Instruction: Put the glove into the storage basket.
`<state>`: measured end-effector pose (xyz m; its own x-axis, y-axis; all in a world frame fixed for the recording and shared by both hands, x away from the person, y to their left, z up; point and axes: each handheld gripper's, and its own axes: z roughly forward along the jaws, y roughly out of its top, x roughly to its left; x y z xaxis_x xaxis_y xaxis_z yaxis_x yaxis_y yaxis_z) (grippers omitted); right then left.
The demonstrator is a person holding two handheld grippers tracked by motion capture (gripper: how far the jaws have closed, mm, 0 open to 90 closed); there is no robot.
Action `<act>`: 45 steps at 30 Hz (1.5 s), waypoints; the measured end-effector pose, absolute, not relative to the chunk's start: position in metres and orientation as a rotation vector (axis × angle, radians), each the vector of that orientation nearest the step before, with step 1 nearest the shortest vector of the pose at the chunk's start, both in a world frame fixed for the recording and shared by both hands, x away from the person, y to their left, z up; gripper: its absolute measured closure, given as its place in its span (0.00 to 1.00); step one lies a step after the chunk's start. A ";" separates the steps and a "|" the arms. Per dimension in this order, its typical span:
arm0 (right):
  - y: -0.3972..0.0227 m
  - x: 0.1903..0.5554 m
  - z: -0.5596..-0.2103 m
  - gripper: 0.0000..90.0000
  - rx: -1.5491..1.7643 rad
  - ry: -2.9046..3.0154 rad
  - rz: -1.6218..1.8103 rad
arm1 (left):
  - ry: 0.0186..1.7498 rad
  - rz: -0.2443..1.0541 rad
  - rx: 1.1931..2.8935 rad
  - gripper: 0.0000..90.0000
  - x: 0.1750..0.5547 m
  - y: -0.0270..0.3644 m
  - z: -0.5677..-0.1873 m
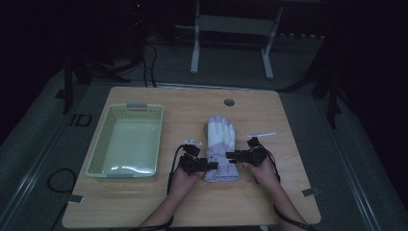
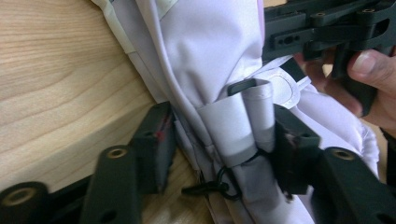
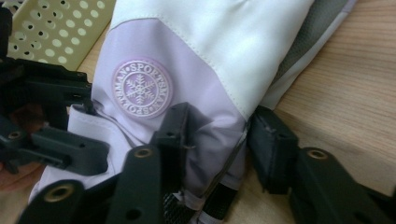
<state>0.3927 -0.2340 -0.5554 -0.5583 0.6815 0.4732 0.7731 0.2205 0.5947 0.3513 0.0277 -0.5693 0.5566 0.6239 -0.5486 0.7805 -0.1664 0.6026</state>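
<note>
On the wooden table (image 1: pixel 144 202), just right of a pale green basket (image 1: pixel 126 139), we see a lavender-and-white glove (image 1: pixel 220 144) lying flat, fingers pointing away. Our left hand-held gripper (image 2: pixel 217 144) has its jaws pinched onto the bunched cuff fabric. Our right hand-held gripper (image 3: pixel 219 135) clamps the cuff's opposite edge, beside the round snowflake badge (image 3: pixel 142 87).

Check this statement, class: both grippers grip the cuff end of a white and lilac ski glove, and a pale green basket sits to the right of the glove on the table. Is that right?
One detail is wrong. In the high view the basket sits to the left of the glove, not the right. The rest stands: the left gripper and the right gripper grip its cuff end.
</note>
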 end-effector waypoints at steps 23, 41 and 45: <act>-0.202 0.363 -0.510 0.88 -1.446 -2.771 -1.202 | 1.128 -0.192 1.950 0.81 0.349 0.024 -0.530; -0.172 0.360 -0.453 0.88 -1.386 -2.794 -1.318 | 1.111 -0.087 1.965 0.81 0.342 0.057 -0.467; -0.160 0.360 -0.441 0.88 -1.367 -2.802 -1.342 | 1.112 -0.068 1.964 0.80 0.340 0.069 -0.455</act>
<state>0.3598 -0.1605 -0.4414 -0.6492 0.7531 0.1068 0.5555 0.3734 0.7430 0.3400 0.0689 -0.4554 0.6024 0.6768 -0.4232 0.7230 -0.2380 0.6485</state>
